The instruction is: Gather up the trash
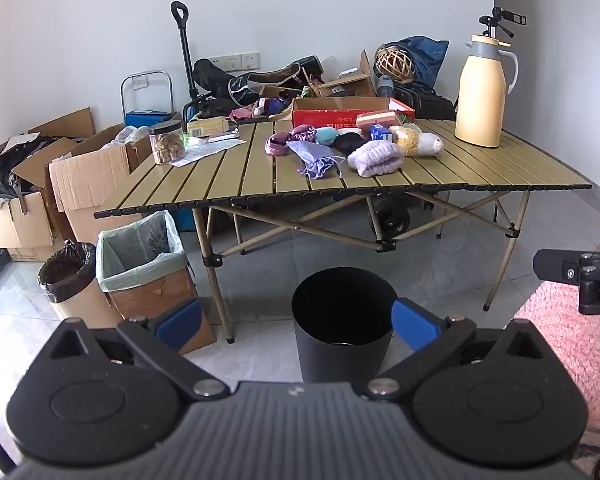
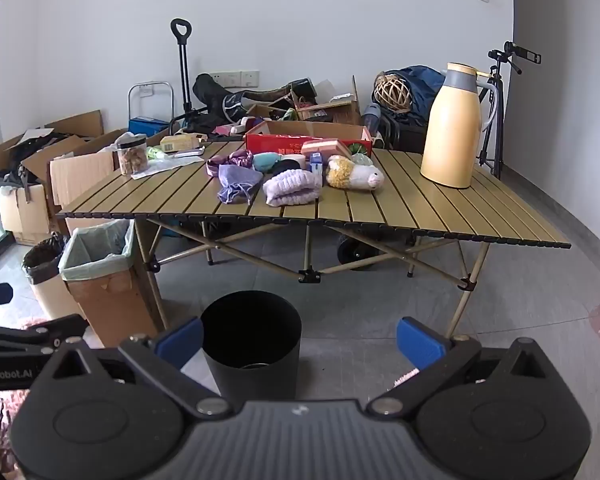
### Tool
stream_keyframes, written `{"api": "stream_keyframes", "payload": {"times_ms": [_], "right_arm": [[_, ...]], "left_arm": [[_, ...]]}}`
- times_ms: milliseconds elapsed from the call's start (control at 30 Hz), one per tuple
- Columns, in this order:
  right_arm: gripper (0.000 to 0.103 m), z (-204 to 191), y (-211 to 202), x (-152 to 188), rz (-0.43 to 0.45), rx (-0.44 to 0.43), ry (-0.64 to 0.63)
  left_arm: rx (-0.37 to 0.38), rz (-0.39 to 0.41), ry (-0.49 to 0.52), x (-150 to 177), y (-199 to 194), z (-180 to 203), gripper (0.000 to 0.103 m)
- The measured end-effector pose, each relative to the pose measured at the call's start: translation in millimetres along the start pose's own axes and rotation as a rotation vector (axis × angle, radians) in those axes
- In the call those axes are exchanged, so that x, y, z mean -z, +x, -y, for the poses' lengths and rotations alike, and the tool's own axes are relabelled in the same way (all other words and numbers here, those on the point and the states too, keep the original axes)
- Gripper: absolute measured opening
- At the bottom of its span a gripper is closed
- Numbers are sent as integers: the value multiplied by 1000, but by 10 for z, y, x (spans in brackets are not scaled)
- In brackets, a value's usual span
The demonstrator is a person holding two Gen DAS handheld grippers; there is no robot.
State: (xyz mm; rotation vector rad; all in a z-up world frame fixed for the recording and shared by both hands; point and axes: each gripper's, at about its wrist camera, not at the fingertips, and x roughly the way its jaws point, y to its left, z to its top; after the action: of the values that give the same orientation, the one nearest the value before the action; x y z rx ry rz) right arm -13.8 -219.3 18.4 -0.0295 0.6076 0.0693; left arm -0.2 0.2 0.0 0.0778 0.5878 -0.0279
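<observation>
While both grippers hang low above the grey tiled floor, short of the folding table's near edge, the black bin [image 1: 342,320] stands on the floor straight ahead of them, in front of the slatted table [image 1: 480,172], its open mouth dark and something pale and round just visible at the bottom. Seen from the left wrist, the left gripper [image 1: 296,322] has its blue-padded fingers spread wide with nothing between them, and the bin sits in the gap between the pads, closer to the right pad, which overlaps the bin's rim. From the right wrist, the right gripper [image 2: 300,338] is likewise splayed apart and empty, with the bin [image 2: 252,340] left of centre, its rim just beside the left pad. Each gripper points forward and slightly downward toward the table, roughly level with one another; the right one shows at the right edge of the left view, and the left one at the left edge of the right view. On the tabletop lie a lavender drawstring pouch [image 1: 314,158], a folded purple knit cloth [image 1: 374,158], a plush sheep [image 1: 416,142], a clear jar [image 1: 167,142] of brown snacks, a red carton [image 1: 352,114] and a tall yellow thermos jug [image 1: 484,92]. Left of the table stand a cardboard box lined with a pale green bag [image 1: 140,256] and a round bin with a black liner [image 1: 66,268]
</observation>
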Motion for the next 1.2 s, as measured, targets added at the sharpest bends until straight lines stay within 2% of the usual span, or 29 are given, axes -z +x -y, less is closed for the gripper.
{"api": "stream_keyframes", "payload": {"times_ms": [133,167,1200], "right_arm": [[103,-6,-5,0,-4,0,0],[103,-7,-6,0,-5,0,0],[103,15,6,4,-28,12,7]], "left_arm": [[6,-5,-3,11,-24,-14,103],[-2,-34,6,-14,17,7,103],[-2,-27,-5,51,82,-12,103]]}}
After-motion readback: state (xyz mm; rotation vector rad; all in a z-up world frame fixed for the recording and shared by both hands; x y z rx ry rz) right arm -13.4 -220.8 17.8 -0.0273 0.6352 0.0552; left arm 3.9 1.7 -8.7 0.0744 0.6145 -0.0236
